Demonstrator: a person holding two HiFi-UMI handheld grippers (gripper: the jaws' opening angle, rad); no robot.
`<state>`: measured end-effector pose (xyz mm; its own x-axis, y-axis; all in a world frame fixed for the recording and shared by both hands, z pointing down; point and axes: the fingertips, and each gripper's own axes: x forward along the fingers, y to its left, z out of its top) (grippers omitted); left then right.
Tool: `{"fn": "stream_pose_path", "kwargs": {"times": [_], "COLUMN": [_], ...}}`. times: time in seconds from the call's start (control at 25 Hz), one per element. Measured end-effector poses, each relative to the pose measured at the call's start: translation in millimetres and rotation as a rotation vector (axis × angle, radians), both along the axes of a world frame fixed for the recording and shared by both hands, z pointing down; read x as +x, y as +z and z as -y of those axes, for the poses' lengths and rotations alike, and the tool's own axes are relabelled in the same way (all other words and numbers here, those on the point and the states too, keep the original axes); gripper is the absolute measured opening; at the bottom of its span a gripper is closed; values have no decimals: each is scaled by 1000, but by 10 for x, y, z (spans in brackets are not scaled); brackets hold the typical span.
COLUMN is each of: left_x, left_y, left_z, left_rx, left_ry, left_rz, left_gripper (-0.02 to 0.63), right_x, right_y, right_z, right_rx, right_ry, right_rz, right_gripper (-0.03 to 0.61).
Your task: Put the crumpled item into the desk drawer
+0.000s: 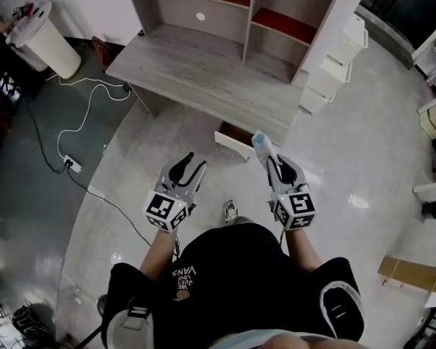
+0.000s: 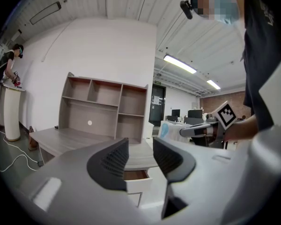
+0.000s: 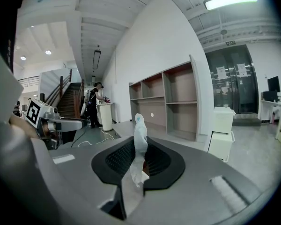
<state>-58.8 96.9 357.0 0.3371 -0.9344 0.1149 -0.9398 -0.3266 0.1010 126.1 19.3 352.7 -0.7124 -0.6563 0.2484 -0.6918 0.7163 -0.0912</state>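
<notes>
Jaws of right gripper (image 3: pixel 139 159) pinch crumpled item (image 3: pixel 140 128) pointing toward desk (image 1: pixel 203 75).

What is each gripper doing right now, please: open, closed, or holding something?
Left gripper: open, nothing between its jaws.
Right gripper: closed on the crumpled white paper wad.

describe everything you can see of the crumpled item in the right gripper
The crumpled item is a wrinkled strip that looks like white tissue or paper, bluish at its far end. It is pinched in the right gripper. One end sticks out past the tips, and the ragged other end trails back between the pads. Nothing else touches it.
</notes>
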Motion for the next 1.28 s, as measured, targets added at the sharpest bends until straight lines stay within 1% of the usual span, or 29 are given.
{"fn": "stream_pose_path", "kwargs": {"times": [0.32,0.44,0.6,0.68,0.84,0.96,1.2,1.28], "left_x": [-167,-206,-331,-383,-493,-559,-581,-561], "left_y": [230,338,487,566,725,903,1307,1444], "left_z": [480,582,696,767,951,1034,1172,1200], "left_rx": [-45,-71,-106,-126,-161,-190,-249,-271], "left_ry": [-37,-25,-2,21,97,143,241,266], "left_rz": [6,9,-7,-10,-1,-8,-5,-15], "left_gripper": [170,171,170,172,172,172,172,172], "right_x": [-197,-281,-395,-450,-602,-689,-804,-797], "right_y": [216,291,476,561,667,792,1091,1178], "right_z": [469,560,621,645,756,780,776,771], "right_rx": [-14,-37,-51,-68,-35,-36,-43,-46], "right_ry": [-58,-64,-51,-36,9,40,77,94], "right_rz": [-49,-90,-122,-142,-174,-207,-303,-331], "right_gripper": [54,54,54,54,54,54,54,54]}}
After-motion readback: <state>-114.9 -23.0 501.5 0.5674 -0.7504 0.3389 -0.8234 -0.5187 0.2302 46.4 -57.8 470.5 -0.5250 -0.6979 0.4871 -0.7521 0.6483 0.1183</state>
